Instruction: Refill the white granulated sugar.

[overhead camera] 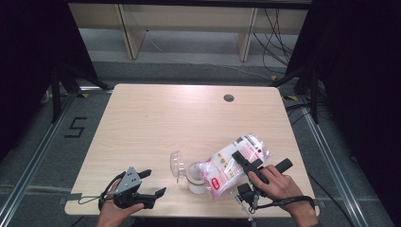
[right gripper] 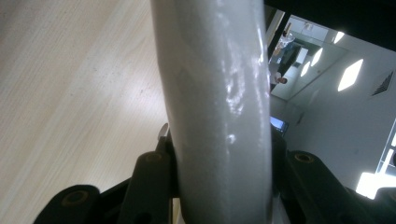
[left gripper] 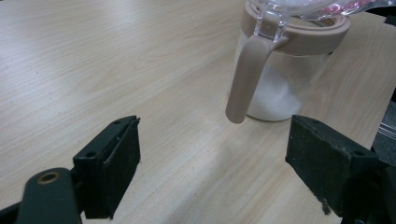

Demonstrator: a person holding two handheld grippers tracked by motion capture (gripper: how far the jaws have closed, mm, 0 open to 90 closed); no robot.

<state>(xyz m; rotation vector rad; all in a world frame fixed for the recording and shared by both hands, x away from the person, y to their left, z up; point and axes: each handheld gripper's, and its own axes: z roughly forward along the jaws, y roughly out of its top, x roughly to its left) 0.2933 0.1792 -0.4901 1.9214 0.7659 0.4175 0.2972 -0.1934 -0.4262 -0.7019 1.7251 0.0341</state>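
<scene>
A: At the lower right of the high view, what is the right gripper (overhead camera: 247,160) doing?

B: Its jaws are clamped on a white plastic bag (overhead camera: 232,163) with red print, tilted so its lower end meets the mouth of the jar (overhead camera: 196,177). In the right gripper view the bag (right gripper: 217,102) fills the gap between the jaws, pressed on both sides.

A: And the jar?

B: Lower centre of the table (overhead camera: 156,113), upright, its clear lid (overhead camera: 176,163) flipped open to the left. In the left gripper view the jar (left gripper: 280,79) sits upper right, white grains inside, with a beige collar.

A: The left gripper (overhead camera: 154,183)?

B: Lower left, jaws spread wide, holding nothing, apart from the jar.
</scene>
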